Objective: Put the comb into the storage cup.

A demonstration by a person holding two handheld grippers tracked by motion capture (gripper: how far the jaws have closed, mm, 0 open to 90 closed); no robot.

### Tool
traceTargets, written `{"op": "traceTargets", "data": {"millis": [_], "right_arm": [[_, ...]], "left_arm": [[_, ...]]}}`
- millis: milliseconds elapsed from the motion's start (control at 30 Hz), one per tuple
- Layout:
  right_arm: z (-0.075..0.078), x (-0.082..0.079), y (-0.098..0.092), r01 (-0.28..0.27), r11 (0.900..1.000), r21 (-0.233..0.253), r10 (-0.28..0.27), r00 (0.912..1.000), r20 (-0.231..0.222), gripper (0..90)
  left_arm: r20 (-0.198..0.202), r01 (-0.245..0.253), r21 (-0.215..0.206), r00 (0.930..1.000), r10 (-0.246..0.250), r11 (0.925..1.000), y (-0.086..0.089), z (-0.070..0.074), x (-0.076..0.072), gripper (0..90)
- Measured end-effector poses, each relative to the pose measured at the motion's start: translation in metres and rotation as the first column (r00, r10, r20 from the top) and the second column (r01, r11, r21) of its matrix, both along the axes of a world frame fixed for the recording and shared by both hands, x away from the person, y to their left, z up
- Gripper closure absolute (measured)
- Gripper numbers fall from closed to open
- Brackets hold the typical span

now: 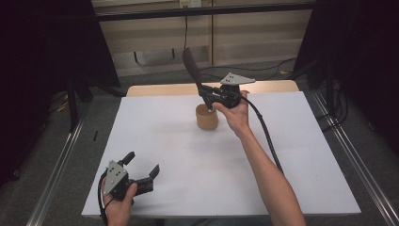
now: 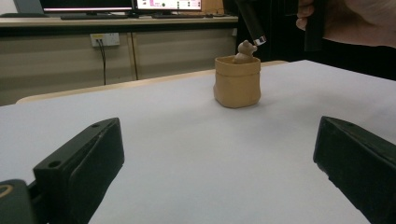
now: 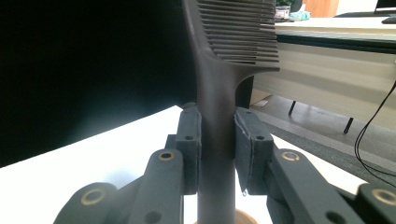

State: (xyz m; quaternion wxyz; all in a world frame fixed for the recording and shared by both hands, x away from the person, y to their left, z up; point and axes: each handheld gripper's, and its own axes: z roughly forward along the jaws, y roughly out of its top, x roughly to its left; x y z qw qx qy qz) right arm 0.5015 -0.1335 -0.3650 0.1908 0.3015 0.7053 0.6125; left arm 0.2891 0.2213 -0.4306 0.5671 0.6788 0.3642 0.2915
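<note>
A black comb stands clamped by its handle between the jaws of the right tool, teeth rising above the tool and the handle's lower end just over a tan cup directly beneath. A small brown figure peeks from the cup. Well apart, near the counter's front edge, the left tool rests with jaws spread wide, gripping nothing.
</note>
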Motion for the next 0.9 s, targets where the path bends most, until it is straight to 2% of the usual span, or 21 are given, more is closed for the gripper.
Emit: {"op": "traceTargets", "data": {"millis": [267, 500, 567, 900], "right_arm": [[-0.004, 0.007, 0.007, -0.003, 1.0, -0.003, 0.003, 0.9999, 0.011, 72.8], [-0.018, 0.012, 0.01, -0.009, 1.0, -0.017, 0.009, 1.0, 0.004, 72.8], [-0.02, 0.012, 0.011, -0.012, 0.999, -0.036, 0.012, 0.9999, 0.001, 72.8], [-0.027, 0.013, 0.012, -0.011, 0.999, -0.04, 0.011, 0.9999, 0.007, 72.8]], "left_arm": [[0.001, 0.001, -0.002, 1.0, -0.001, 1.0, 0.0, 0.0, 0.0, 1.9], [0.002, 0.005, 0.003, 1.0, -0.005, 1.0, 0.0, 0.0, 0.0, 1.9], [0.002, 0.006, 0.002, 1.0, -0.006, 1.0, 0.0, 0.0, 0.0, 1.9], [0.002, 0.007, 0.002, 1.0, -0.007, 1.0, 0.0, 0.0, 0.0, 1.9]]}}
